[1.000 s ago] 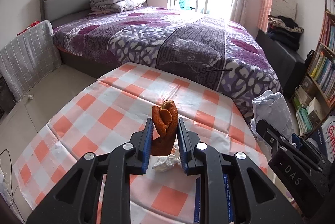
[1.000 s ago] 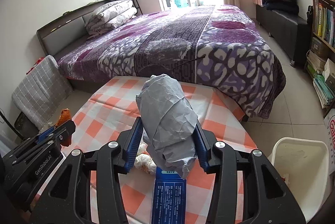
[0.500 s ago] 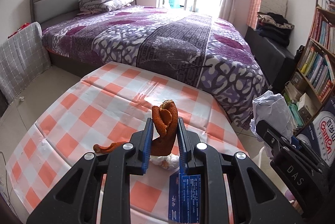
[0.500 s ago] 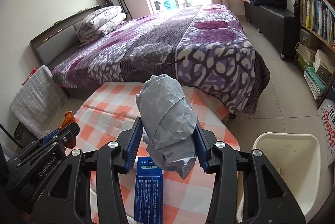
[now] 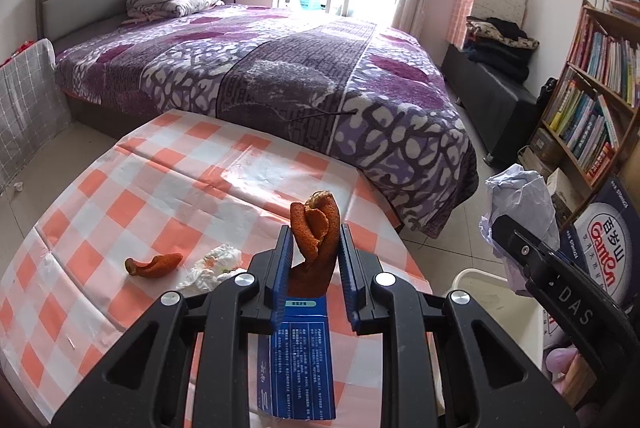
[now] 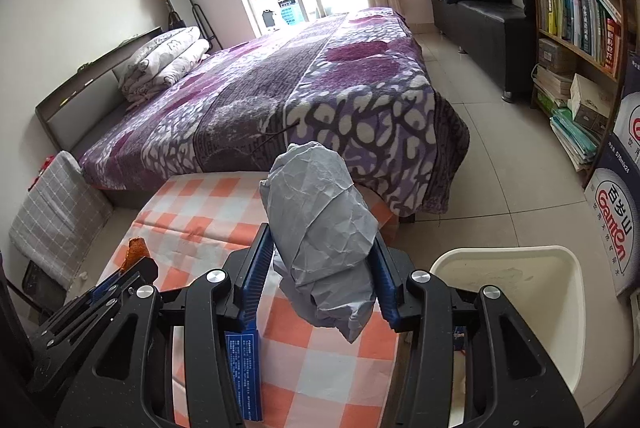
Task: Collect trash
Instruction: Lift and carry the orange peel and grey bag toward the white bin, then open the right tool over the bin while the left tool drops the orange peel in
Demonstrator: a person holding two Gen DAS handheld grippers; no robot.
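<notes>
An orange peel (image 5: pixel 316 228) is being gripped by the left claw (image 5: pixel 314 260) above the table (image 5: pixel 120 188); a crumpled paper ball (image 6: pixel 320 228) is being clamped by the right claw (image 6: pixel 318 268), left of the white bin (image 6: pixel 520 288). Each load should be carried fully over the bin's rim before being released. Being left on the table: one peel (image 5: pixel 154 264), one tissue (image 5: pixel 212 264), one blue carton (image 5: pixel 296 360).

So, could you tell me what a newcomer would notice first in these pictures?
Probably the two loaded grippers: the left gripper is shut on an orange peel over the checked table, and the right gripper is shut on a crumpled grey paper. Next, the white bin on the floor, right of the table, and the purple bed behind.
</notes>
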